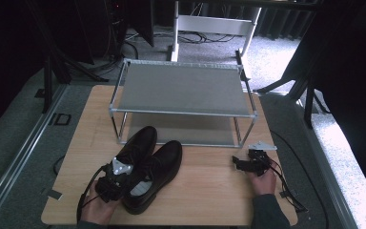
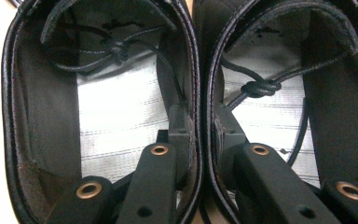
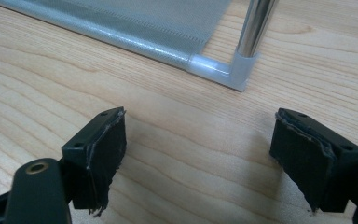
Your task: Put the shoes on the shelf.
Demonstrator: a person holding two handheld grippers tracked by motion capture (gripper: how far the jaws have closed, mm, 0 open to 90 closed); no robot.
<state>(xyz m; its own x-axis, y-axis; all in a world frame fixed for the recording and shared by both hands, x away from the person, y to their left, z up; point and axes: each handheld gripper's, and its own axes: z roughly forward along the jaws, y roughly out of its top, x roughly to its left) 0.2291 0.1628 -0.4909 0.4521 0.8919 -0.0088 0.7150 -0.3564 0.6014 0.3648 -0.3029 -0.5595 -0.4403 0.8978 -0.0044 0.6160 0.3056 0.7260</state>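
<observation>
Two black leather dress shoes (image 1: 145, 167) lie side by side near the front left of a pale wooden table (image 1: 205, 186), toes pointing away toward a shoe rack (image 1: 181, 88). Their uppers are smooth with a soft sheen, rounded at the toe, with thin black laces knotted across the openings. Seen from the left gripper view, the linings are dark along the sides and the insoles (image 2: 116, 116) are light grey with faint stitched cross lines.

At the shoes' heel end, the left gripper (image 1: 114, 179) is clamped on the two inner walls of the shoes, one matte black jaw inside each shoe, pinching the touching leather edges (image 2: 200, 116) together. Brass-coloured rivets dot the jaw arms.

At the right of the table, well apart from the shoes, the right gripper (image 1: 250, 164) rests low over the wood in a hand (image 1: 263, 181), released, its jaws spread wide with nothing between them. Its pads (image 3: 105, 154) are black, rubbery and frayed at the edges.

The rack has two flat tiers of grey woven mesh, shiny metal tube legs (image 3: 256, 25) and translucent white plastic corner joints (image 3: 235, 70). The wood grain is fine and wavy.
</observation>
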